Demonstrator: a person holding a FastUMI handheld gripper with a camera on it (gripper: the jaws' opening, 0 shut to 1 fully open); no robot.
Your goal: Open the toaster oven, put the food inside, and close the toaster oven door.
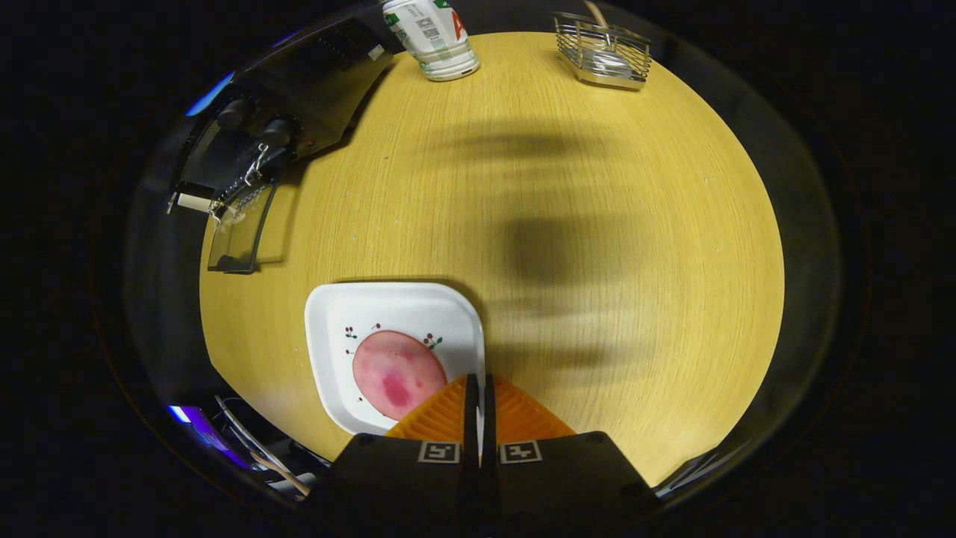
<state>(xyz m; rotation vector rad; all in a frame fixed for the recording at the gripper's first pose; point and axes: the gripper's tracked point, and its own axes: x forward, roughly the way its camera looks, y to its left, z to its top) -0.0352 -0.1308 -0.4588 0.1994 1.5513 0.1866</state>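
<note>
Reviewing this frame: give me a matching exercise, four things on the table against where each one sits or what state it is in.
Things:
1. toaster oven
2. plate
3. wire basket
4. gripper

Places or states:
A. far side of the table, right of the can
B. fingers together, over the plate's near corner
C. door hanging open, far left
D. just ahead of the fingers, holding a pink slice of food

Pairs: 1-C, 2-D, 3-A, 4-B

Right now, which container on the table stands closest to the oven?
The can, just beside the toaster oven; the wire basket stands farther off. Gripper fingers are together.
</note>
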